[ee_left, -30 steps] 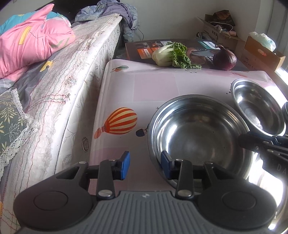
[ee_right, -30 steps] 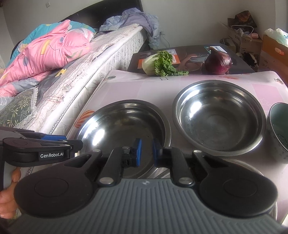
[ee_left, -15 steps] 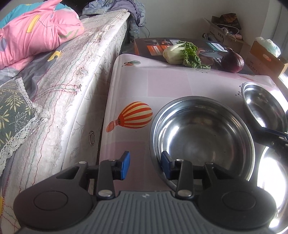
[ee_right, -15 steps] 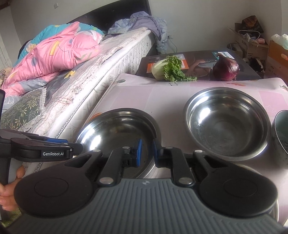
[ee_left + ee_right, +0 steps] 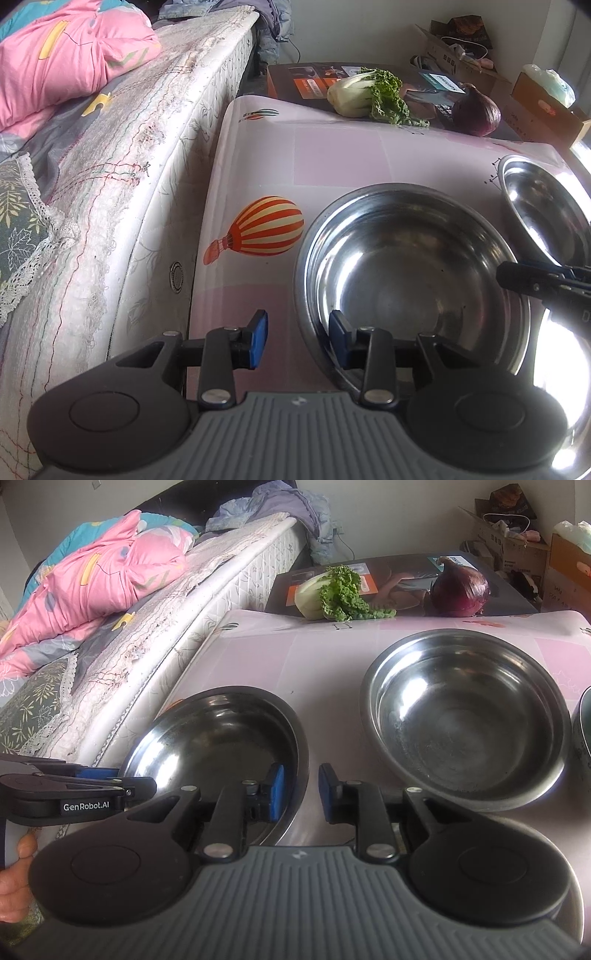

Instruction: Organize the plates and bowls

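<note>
Both grippers were open and gripping nothing. On the left gripper (image 5: 298,339), the blue pads stood well apart, one over the pink tablecloth (image 5: 332,155) and the other just inside the near wall of a wide steel bowl (image 5: 410,280), so the rim lay between them; whether the inner pad touched the metal was hard to tell through the lens distortion. From the right-hand camera, the right gripper (image 5: 301,794) was open by a narrower gap and straddled the opposite rim of the same bowl (image 5: 221,738), with one pad inside and the other out over the cloth. This bowl sat toward the left front of the table, beside the bed (image 5: 147,635). A second steel bowl (image 5: 465,716) rested just to its right, the two apart, and the edge of a darker bowl (image 5: 583,734) showed at the far right. Judging by the thin polished metal, the bowl was probably light, stiff and slippery, not fragile but apt to slide or clatter. The rolled rim looked like the best hold, pinched firmly from both sides and lifted level. Cabbage (image 5: 332,594) and a red onion (image 5: 460,590) lay beyond.
</note>
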Demonstrator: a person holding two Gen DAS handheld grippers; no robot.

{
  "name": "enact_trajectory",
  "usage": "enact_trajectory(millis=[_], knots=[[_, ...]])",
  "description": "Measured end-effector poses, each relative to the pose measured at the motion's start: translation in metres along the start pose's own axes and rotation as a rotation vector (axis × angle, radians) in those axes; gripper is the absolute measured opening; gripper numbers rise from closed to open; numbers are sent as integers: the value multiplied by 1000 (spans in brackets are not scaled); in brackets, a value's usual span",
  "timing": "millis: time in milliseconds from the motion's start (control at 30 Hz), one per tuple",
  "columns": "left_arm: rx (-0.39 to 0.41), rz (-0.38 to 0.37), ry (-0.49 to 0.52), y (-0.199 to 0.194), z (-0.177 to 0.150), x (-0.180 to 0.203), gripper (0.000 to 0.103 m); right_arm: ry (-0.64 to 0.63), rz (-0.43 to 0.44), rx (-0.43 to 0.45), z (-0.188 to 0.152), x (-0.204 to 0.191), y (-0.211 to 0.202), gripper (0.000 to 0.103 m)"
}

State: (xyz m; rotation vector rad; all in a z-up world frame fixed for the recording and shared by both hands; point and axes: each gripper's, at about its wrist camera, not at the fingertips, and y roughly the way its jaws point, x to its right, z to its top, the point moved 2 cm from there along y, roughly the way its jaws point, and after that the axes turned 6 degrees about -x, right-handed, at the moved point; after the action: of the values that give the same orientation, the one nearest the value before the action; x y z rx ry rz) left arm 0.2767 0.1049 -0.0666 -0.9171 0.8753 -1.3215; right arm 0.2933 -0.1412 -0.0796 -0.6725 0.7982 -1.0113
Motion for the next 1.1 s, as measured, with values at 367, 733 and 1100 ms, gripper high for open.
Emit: enact_trajectory(millis=[367,733,1100], knots=[[13,30,45,1,3,11,22,-44,-6,15,1,-6,0,12],[28,71,74,1,3,17,23,-57,-17,17,2,-8,3,12],[72,86,75,-12,4,18,23,-83,-22,41,6,-13,-3,12]])
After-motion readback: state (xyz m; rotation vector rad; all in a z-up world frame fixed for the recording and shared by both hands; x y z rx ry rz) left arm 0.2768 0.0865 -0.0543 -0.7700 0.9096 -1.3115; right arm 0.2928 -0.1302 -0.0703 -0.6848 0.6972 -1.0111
